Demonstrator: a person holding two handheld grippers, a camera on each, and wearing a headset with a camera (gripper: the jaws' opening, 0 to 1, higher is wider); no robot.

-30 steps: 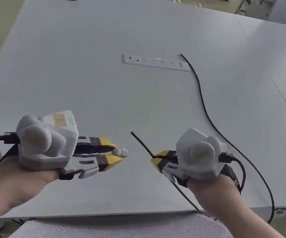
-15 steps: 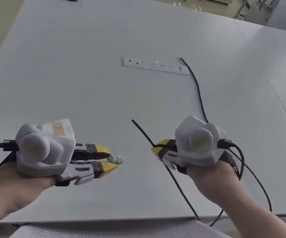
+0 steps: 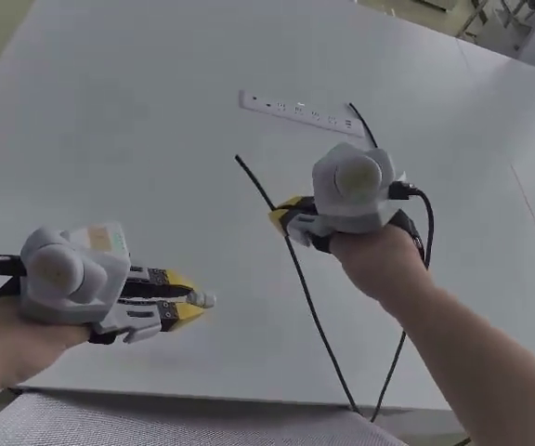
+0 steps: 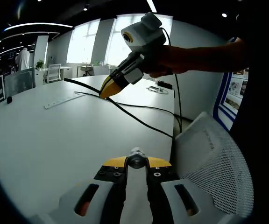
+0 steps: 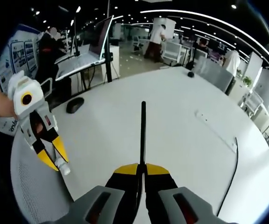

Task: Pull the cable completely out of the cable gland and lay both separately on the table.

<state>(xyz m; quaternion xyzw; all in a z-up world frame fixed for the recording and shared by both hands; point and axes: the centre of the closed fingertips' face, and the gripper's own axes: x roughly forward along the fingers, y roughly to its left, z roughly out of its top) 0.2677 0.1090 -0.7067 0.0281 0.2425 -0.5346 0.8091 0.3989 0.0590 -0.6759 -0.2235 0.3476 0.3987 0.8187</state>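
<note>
While both grippers are held above the white table (image 3: 137, 139), general finding: gland and cable are in separate grippers, not joined.
Left gripper (image 3: 189, 307) (image 4: 136, 162) (image 5: 55, 158): jaws clamped on the cable gland; held low near the table's near edge.
Cable gland (image 3: 204, 300) (image 4: 136, 157) (image 5: 64, 168): small and pale, pinched at the jaw tips with its end protruding beyond them; clear of the cable.
Right gripper (image 3: 277, 216) (image 5: 142, 168) (image 4: 105, 90): jaws closed on the black cable; held higher and further in over the table, well apart from the left gripper.
Cable (image 3: 300, 279) (image 5: 143, 126) (image 4: 134, 116): short free end projects past the jaws; the remainder trails back and over the table's near edge.
Power strip (image 3: 295, 110) (image 5: 216, 123) (image 4: 62, 100): flat on the table, beyond the right gripper.
Mesh chair (image 4: 209, 163): at the near edge.
</note>
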